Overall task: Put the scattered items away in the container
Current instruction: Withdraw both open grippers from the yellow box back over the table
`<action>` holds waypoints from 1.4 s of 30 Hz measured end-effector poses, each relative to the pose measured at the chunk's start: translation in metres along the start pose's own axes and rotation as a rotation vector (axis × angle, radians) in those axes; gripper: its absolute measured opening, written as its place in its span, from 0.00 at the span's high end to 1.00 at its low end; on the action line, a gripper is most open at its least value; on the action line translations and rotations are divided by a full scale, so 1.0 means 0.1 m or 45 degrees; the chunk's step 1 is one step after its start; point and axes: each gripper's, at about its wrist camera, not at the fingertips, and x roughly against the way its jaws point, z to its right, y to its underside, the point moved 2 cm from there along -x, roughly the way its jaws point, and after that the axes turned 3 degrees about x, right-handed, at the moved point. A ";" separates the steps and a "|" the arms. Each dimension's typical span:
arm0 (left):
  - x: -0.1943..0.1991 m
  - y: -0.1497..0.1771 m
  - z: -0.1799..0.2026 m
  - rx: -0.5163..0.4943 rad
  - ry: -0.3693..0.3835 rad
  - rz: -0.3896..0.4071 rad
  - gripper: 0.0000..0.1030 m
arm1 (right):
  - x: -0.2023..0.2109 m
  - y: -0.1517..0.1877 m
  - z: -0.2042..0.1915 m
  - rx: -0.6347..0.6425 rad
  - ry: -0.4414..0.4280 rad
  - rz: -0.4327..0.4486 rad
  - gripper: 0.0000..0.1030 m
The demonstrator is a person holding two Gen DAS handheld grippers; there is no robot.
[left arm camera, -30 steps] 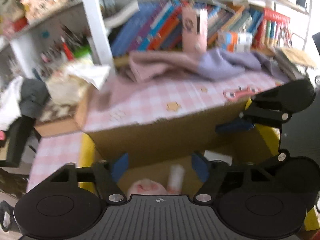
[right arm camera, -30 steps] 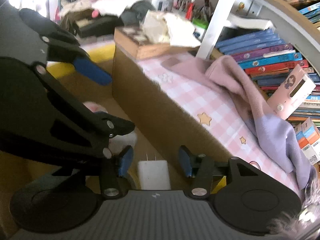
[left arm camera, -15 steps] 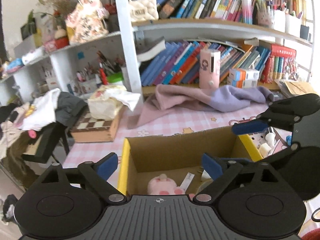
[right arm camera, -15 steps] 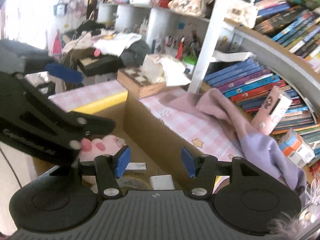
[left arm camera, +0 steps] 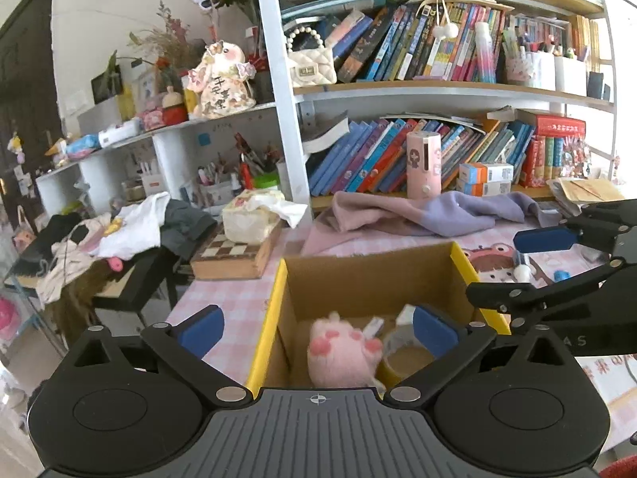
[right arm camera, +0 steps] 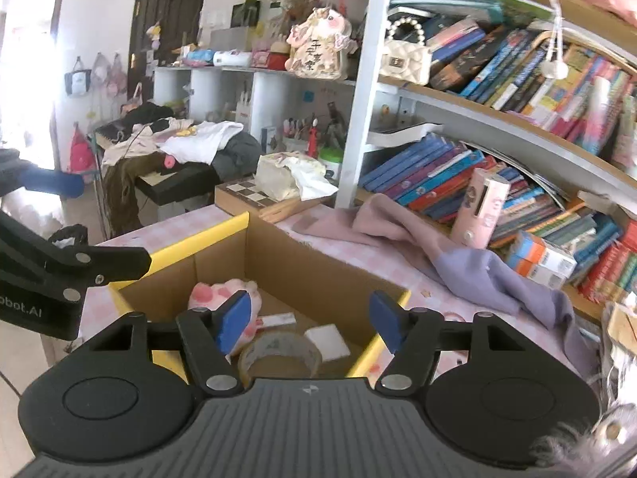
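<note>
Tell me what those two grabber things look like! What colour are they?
Both are black plastic. The left gripper has two round discs on a ribbed grey base, jointed black links with silver screws, and blue pads on its fingers. The right gripper looks the same, with blue pads and a small white mark on its base. White lettering shows on its side in the left view.

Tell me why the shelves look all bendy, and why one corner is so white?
Right wrist view: the fisheye lens curves the bookshelf into an arc, and daylight washes the top-left corner out to white. Left wrist view: the shelves bow too, and the light is more even, with only some brightness at the right edge.
</note>
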 end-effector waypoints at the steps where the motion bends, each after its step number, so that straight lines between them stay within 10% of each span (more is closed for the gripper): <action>1: 0.06 0.05 0.01 0.002 0.000 -0.005 0.01 | 0.06 0.04 -0.03 -0.005 0.005 0.001 0.37; 20: 1.03 0.89 0.22 0.029 -0.019 -0.028 0.00 | 1.18 0.94 -0.58 -0.089 0.133 -0.050 0.37; 42: 1.14 1.22 0.59 -0.031 0.151 -0.150 0.00 | 1.63 1.38 -0.72 -0.068 0.225 -0.175 0.28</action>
